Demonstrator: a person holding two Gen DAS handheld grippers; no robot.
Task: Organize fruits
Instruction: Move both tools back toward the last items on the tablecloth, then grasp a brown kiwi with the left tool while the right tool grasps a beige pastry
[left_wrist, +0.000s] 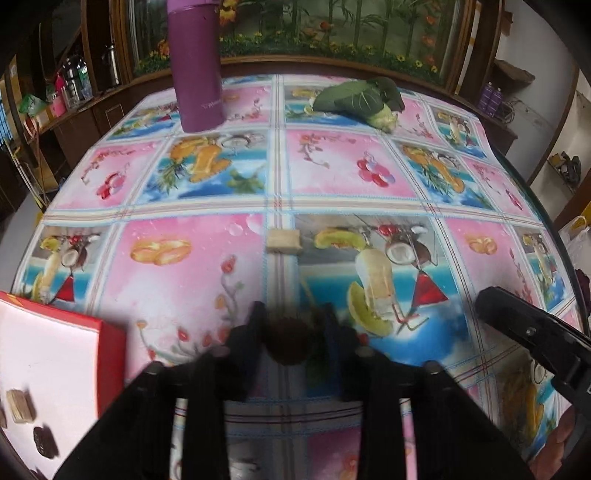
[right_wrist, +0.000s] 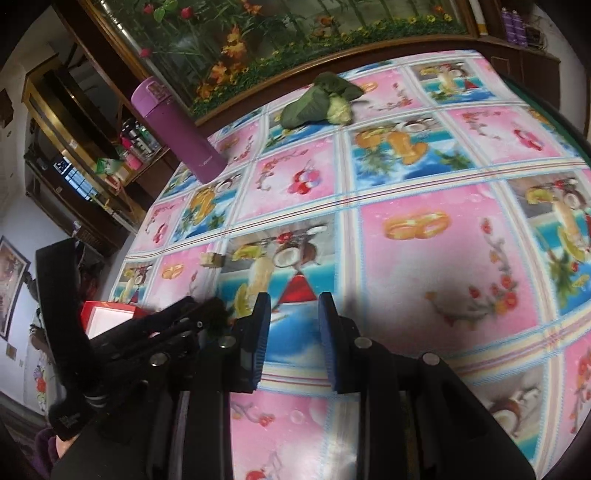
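My left gripper (left_wrist: 291, 325) is shut on a dark brown dried fruit (left_wrist: 288, 341) and holds it low over the patterned tablecloth. A red box with a white inside (left_wrist: 55, 354) sits at the lower left and holds a tan piece (left_wrist: 20, 406) and a dark fruit (left_wrist: 46, 441). A pale tan block (left_wrist: 283, 240) lies on the cloth ahead. My right gripper (right_wrist: 293, 325) is open and empty over the cloth; one of its fingers (left_wrist: 524, 325) shows at the right edge of the left wrist view. The left gripper (right_wrist: 207, 314) shows at the left of the right wrist view, next to the red box (right_wrist: 110, 314).
A tall purple flask (left_wrist: 197, 66) stands at the far left of the table. A leafy green vegetable (left_wrist: 362, 99) lies at the far middle. A wooden cabinet with a flower picture runs behind the table. The table edge curves along the right.
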